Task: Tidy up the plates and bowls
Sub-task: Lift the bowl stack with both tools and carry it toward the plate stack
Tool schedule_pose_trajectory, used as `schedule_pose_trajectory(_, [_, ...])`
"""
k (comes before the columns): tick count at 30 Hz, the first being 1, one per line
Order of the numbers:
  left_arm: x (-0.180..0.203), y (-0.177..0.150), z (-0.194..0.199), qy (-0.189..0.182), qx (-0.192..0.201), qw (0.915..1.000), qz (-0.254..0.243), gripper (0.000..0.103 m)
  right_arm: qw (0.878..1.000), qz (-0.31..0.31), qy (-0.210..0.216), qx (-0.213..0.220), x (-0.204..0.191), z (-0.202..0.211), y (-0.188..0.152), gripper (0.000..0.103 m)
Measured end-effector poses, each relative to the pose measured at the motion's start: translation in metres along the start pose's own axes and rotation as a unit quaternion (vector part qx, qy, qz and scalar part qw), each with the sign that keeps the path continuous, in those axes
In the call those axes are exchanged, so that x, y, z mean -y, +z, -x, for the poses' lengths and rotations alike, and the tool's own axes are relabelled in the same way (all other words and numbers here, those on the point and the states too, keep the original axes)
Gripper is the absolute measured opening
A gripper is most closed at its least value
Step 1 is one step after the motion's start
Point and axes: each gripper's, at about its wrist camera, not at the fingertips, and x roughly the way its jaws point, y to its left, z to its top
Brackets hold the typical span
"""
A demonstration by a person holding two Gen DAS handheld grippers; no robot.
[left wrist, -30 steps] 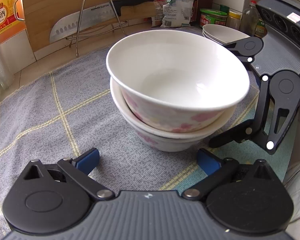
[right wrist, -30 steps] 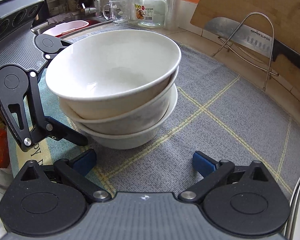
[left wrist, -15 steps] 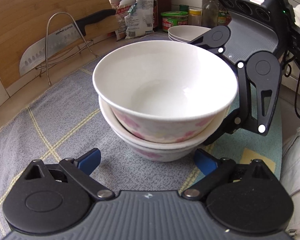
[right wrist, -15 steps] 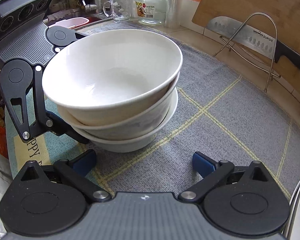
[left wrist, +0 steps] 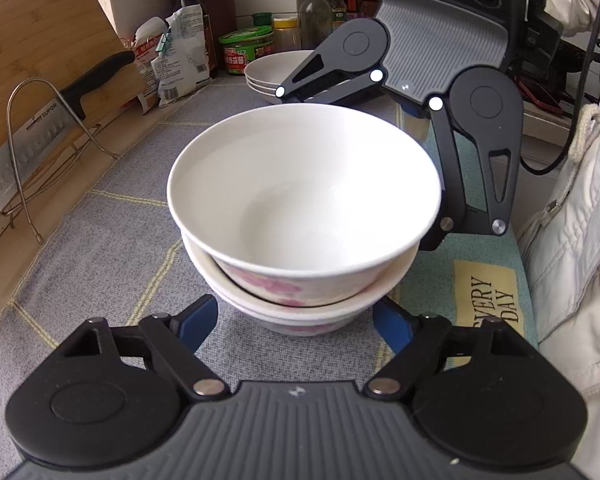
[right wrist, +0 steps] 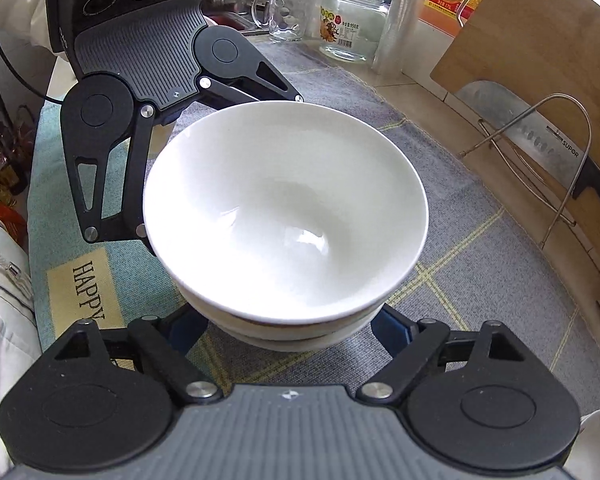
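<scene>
A stack of three white bowls point(left wrist: 304, 184), the lower two with pink flowers, stands on the grey checked mat point(left wrist: 112, 248). My left gripper point(left wrist: 296, 320) is at the stack's near side. Its jaws are closing on the lowest bowl point(left wrist: 300, 322), and the blue pads point(left wrist: 198, 318) meet its wall. From the opposite side my right gripper point(right wrist: 290, 328) is closing on the same stack point(right wrist: 284, 208). Its blue pads point(right wrist: 394, 330) are tucked under the rims against the lowest bowl. A second stack of shallow white dishes point(left wrist: 270, 72) sits behind, partly hidden by the right gripper's linkage.
A cleaver point(right wrist: 528, 136) rests in a wire stand point(right wrist: 572, 168) against a wooden cutting board point(right wrist: 540, 28). Bottles, jars and packets point(left wrist: 180, 52) line the back wall. A glass jar point(right wrist: 352, 20) and mug point(right wrist: 280, 12) stand near the sink. A person's pale jacket point(left wrist: 572, 248) is close by. A white rim point(right wrist: 598, 432) shows bottom right.
Both pairs of jaws have narrowed from wide open onto the lowest bowl. Both grippers came closer to the stack and look down on it more steeply; the left one has rolled.
</scene>
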Motion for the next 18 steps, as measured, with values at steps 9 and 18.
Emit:
schedule_pose_trajectory(9, [-0.002,0.003,-0.002,-0.013,-0.004,0.9999,0.0,0.082,0.999,-0.012,0.03,0.004,0.01,-0.001,0.006,0.09])
schedule_pose_trajectory(18, [-0.003,0.003,-0.003,-0.021,-0.009,0.9997,-0.003,0.082,0.999,-0.022,0.043,-0.008,0.015,-0.003,0.009,0.09])
